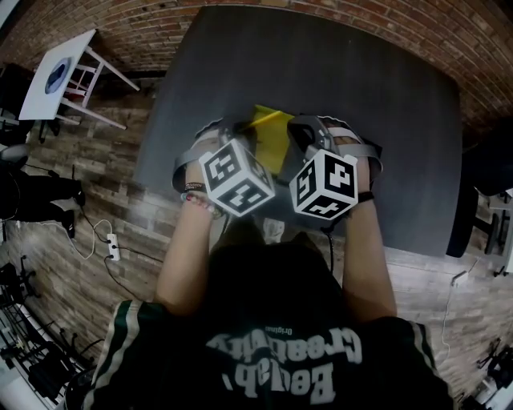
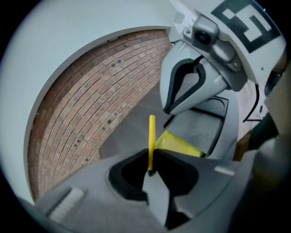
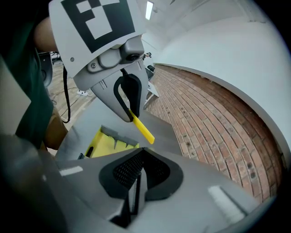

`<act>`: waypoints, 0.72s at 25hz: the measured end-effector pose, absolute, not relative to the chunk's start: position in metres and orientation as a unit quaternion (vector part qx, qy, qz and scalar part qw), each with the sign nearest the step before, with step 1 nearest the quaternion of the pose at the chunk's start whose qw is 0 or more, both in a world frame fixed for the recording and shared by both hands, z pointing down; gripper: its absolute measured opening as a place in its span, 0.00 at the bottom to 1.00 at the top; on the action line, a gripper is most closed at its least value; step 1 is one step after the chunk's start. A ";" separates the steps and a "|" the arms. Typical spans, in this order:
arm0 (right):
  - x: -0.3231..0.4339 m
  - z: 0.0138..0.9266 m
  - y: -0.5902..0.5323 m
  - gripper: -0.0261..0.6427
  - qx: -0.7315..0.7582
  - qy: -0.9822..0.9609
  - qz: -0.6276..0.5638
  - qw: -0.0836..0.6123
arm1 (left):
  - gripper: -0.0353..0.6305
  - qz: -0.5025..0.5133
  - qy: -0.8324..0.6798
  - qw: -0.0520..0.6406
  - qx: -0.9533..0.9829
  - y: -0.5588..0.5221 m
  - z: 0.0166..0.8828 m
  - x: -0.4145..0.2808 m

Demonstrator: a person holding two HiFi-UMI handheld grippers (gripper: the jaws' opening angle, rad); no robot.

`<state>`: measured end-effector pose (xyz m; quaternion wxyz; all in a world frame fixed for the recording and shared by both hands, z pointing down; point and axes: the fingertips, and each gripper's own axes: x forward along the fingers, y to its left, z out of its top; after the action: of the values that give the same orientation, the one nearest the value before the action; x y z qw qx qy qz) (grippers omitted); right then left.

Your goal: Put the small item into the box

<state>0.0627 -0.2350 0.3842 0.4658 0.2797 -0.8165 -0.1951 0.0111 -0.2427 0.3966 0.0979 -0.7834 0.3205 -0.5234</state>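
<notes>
A thin yellow stick (image 2: 151, 136), the small item, stands up from the shut jaws of my left gripper (image 2: 152, 157). In the right gripper view the same stick (image 3: 142, 129) pokes out of the left gripper (image 3: 129, 114). A yellow box (image 1: 272, 138) lies on the dark grey table (image 1: 385, 120) just below and beyond both grippers, and also shows as the box (image 2: 179, 143) and the box (image 3: 108, 144). My right gripper (image 3: 140, 157) is shut with nothing between its fingers and hovers close beside the left one, as the right gripper (image 2: 166, 108) shows.
A brick wall (image 1: 240, 20) runs behind the table. A white side table (image 1: 60, 74) stands on the wooden floor at far left, with cables and a power strip (image 1: 113, 247) nearby. The person's arms and dark green shirt fill the lower head view.
</notes>
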 end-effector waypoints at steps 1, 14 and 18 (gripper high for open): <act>0.063 0.385 -0.236 0.05 0.280 -0.816 -0.195 0.466 | 0.13 -0.524 0.322 0.099 -0.783 -0.244 0.397 0.012; 0.063 0.411 -0.247 0.05 0.271 -0.818 -0.168 0.479 | 0.13 -0.539 0.302 0.073 -0.782 -0.253 0.430 0.005; 0.057 0.421 -0.250 0.05 0.265 -0.819 -0.161 0.482 | 0.13 -0.544 0.295 0.070 -0.782 -0.258 0.439 0.001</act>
<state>0.0567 -0.2504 0.4208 0.4824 0.2654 -0.8190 -0.1614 0.0008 -0.2575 0.4391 0.0699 -0.7824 0.2948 -0.5441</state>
